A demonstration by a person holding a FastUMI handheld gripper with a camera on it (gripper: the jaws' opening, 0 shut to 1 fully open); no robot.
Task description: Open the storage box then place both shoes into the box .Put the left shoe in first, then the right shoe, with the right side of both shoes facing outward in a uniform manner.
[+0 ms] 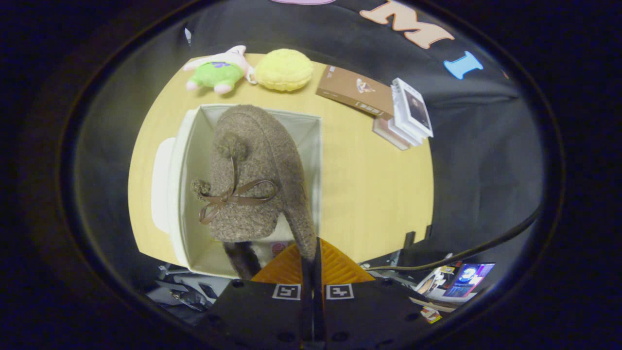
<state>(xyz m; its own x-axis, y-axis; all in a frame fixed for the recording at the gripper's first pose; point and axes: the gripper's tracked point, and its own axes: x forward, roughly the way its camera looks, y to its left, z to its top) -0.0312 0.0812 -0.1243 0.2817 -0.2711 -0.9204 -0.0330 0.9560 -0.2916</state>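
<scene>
1. Gripper view, the hold: the tongs (311, 260) are pressed nearly together, with only a thin slit between the fingers, pinching the thin edge of the brown fuzzy shoe (252, 175) at its heel opening. Both fingers appear to bear on that edge.

2. Gripper view, where it is: the shoe hangs over the open white storage box (187, 146), which sits on the desk (379, 194). The box's lid (160, 180) rests against its far-left wall. I cannot tell whether the shoe's sole already touches the box floor, nor whether another shoe lies beneath it.

3. Gripper view, risks: the pinch holds only a narrow strip of soft material, so the shoe could swing, twist or slip out if moved sharply. Released while tilted, it may topple and leave the wrong side facing outward. The toe sits close to the box's far wall and could catch on it.

4. Gripper view, heading: the shoe's long axis runs straight ahead from the fingers, heel nearest them and toe pointing away toward the plush toy (216, 73) and yellow cushion (284, 69). Its bow and pompoms face up toward the camera.
</scene>
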